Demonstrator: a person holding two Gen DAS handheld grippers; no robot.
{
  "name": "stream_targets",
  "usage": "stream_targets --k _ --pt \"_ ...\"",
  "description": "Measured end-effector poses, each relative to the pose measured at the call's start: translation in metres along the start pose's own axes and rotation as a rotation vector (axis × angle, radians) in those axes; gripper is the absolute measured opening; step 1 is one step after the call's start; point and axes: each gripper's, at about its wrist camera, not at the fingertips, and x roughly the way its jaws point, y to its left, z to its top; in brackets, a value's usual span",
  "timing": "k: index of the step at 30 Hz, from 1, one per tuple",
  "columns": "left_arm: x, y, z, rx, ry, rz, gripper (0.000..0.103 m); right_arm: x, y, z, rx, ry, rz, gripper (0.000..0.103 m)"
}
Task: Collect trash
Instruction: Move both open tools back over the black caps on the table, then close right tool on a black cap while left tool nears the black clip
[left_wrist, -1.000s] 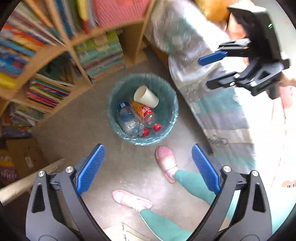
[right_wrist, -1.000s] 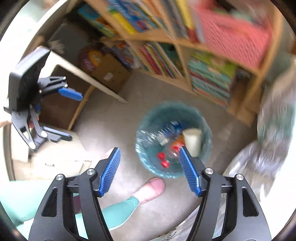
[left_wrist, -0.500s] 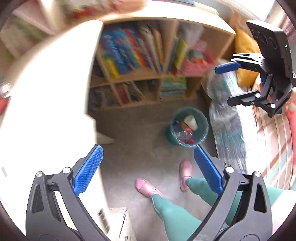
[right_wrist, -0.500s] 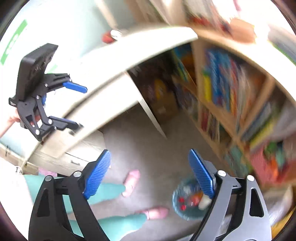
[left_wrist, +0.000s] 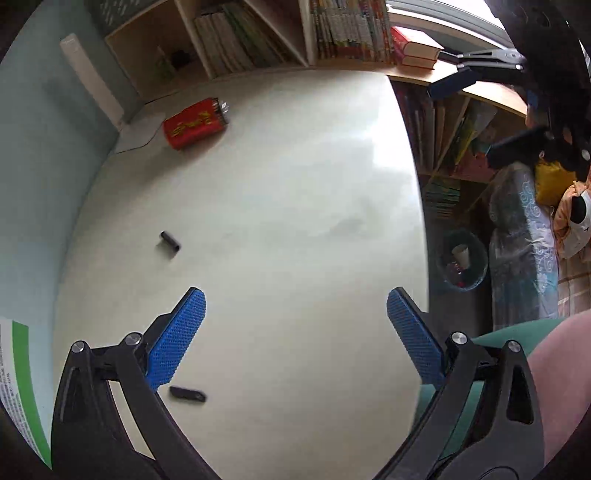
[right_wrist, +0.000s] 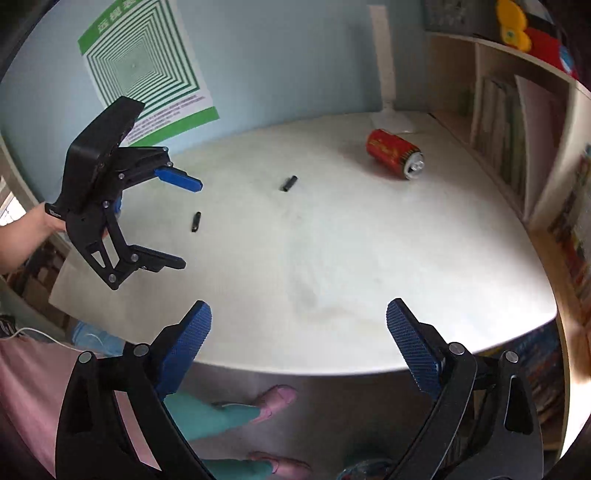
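Grippers first: I have both up off the floor now. A second ago they hung over the bin beside the bookshelf; now both look down on the white bench (right_wrist: 369, 258). My right gripper (right_wrist: 299, 332) has its jaws opening wide with nothing between them, bare bench showing through the gap. My left gripper (left_wrist: 295, 325) is spread apart too and carries nothing; in the right view it hangs over the bench's left edge.

That tells me the last drop is done and I am back for more. The bin (left_wrist: 461, 262) stands on the floor past the bench's right edge, with a paper cup and bottles already in it. What remains, as I judge it, is the red can (right_wrist: 393, 153), lying on its side near the far corner by the lamp base, well apart from both grippers. 2 small dark pieces (right_wrist: 288, 183) also lie on the bench nearer the left gripper; I cannot tell what they are.

I reckon the can is the next pick, a long reach across for the right gripper
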Motion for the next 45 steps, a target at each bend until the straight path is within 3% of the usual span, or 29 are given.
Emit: stream_targets --k 5,10,15,21,26,31,33,34,37,39,41,44,45 --pt "-0.001 0.069 -0.044 -0.031 0.044 -0.003 0.096 0.065 0.018 0.056 -0.031 0.072 0.056 0.097" --pt "0.010 0.106 -0.081 0.084 0.040 -0.051 0.096 0.126 0.036 0.100 -0.044 0.113 -0.003 0.097" --pt "0.042 0.128 -0.098 0.174 0.100 -0.104 0.096 0.180 0.042 0.126 -0.062 0.177 -0.004 0.097" --pt "0.071 0.145 -0.107 0.239 0.106 -0.165 0.096 0.228 0.033 0.144 -0.069 0.240 -0.030 0.097" --pt "0.081 0.136 -0.115 0.357 0.043 -0.233 0.095 0.259 0.020 0.148 -0.046 0.270 -0.086 0.096" --pt "0.090 0.133 -0.120 0.413 0.009 -0.269 0.080 0.279 0.017 0.152 -0.053 0.284 -0.108 0.094" --pt "0.090 0.136 -0.117 0.411 -0.003 -0.280 0.079 0.287 0.017 0.154 -0.063 0.289 -0.121 0.085" --pt "0.088 0.135 -0.118 0.413 -0.010 -0.286 0.077 0.291 0.016 0.154 -0.065 0.298 -0.133 0.069" --pt "0.086 0.137 -0.115 0.408 -0.035 -0.306 0.063 0.297 0.013 0.157 -0.055 0.299 -0.149 0.065" --pt "0.087 0.138 -0.116 0.401 -0.042 -0.322 0.058 0.299 0.013 0.159 -0.055 0.295 -0.154 0.063" --pt "0.088 0.140 -0.115 0.384 -0.050 -0.328 0.056 0.297 0.014 0.158 -0.071 0.284 -0.169 0.046" --pt "0.089 0.146 -0.112 0.335 -0.050 -0.317 0.042 0.294 0.010 0.159 -0.079 0.277 -0.162 0.018" --pt "0.090 0.149 -0.111 0.319 -0.049 -0.306 0.032 0.294 0.008 0.160 -0.080 0.280 -0.162 0.015"
